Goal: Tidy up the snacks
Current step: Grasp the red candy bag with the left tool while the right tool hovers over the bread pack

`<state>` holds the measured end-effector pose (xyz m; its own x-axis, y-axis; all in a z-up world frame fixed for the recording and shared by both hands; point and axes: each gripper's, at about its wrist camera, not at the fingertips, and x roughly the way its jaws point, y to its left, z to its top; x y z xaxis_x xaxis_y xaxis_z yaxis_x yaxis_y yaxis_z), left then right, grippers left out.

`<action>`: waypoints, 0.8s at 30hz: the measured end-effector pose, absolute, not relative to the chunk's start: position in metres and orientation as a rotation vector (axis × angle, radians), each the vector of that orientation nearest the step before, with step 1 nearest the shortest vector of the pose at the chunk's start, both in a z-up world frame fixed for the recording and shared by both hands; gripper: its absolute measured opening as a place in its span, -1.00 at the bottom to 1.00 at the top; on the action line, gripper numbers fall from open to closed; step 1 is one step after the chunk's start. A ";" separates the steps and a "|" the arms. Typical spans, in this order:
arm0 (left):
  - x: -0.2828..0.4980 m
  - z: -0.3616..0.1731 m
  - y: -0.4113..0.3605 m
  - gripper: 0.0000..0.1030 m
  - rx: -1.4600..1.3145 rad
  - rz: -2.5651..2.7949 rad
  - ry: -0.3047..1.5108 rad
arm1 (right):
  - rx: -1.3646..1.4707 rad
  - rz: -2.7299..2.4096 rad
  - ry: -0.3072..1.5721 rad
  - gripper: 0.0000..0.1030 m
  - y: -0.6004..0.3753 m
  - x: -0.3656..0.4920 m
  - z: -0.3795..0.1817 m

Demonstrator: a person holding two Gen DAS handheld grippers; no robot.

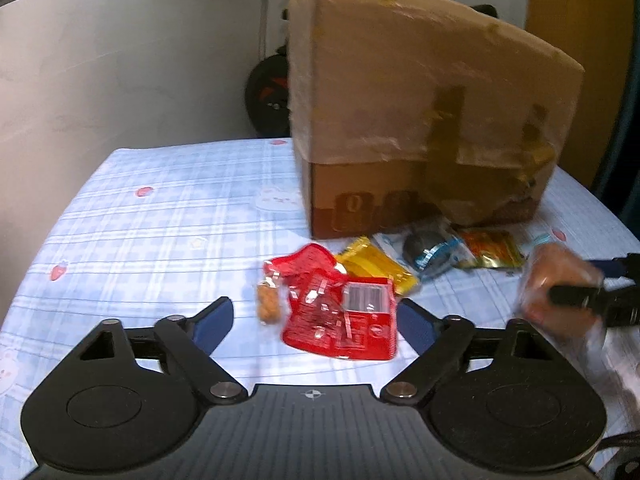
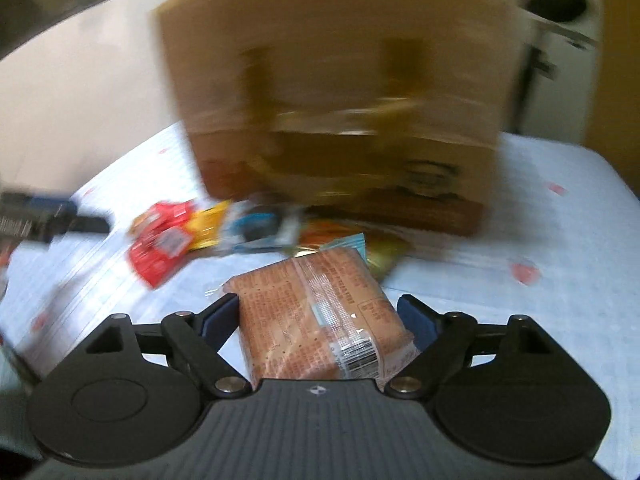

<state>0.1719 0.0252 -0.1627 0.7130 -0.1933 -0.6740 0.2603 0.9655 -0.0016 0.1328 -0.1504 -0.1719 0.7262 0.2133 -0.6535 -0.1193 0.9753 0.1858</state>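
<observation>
My right gripper [image 2: 320, 316] is shut on an orange-brown snack pack [image 2: 316, 312] and holds it above the table; the pack also shows blurred at the right of the left wrist view [image 1: 560, 280]. My left gripper [image 1: 316, 320] is open and empty, its jaws on either side of a red snack packet [image 1: 340, 316] lying on the cloth. Beside the red packet lie a small brown snack [image 1: 268, 304], a yellow packet [image 1: 376, 268], a blue-and-white packet [image 1: 432, 252] and an orange-gold packet [image 1: 490, 248]. A tall cardboard box [image 1: 420, 100] stands behind them.
The table has a light blue checked cloth [image 1: 160, 216] with strawberry prints. A pale wall [image 1: 120, 60] is at the left. A dark wheeled object [image 1: 268, 96] stands behind the box. A wooden panel [image 1: 576, 20] is at the far right.
</observation>
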 end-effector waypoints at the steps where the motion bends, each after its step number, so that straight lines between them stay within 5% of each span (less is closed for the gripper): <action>1: 0.172 -0.165 0.022 0.56 0.105 -0.263 0.733 | 0.153 0.149 0.732 0.68 -0.159 0.130 -0.172; 8: 0.188 -0.180 0.019 0.36 0.089 -0.224 0.756 | 0.191 -0.005 0.709 0.68 -0.188 0.117 -0.173; 12: 0.197 -0.186 0.024 0.05 0.069 -0.217 0.766 | 0.185 -0.008 0.700 0.68 -0.187 0.115 -0.173; 24: 0.212 -0.196 0.025 -0.05 0.092 -0.248 0.761 | 0.187 0.006 0.694 0.67 -0.185 0.117 -0.176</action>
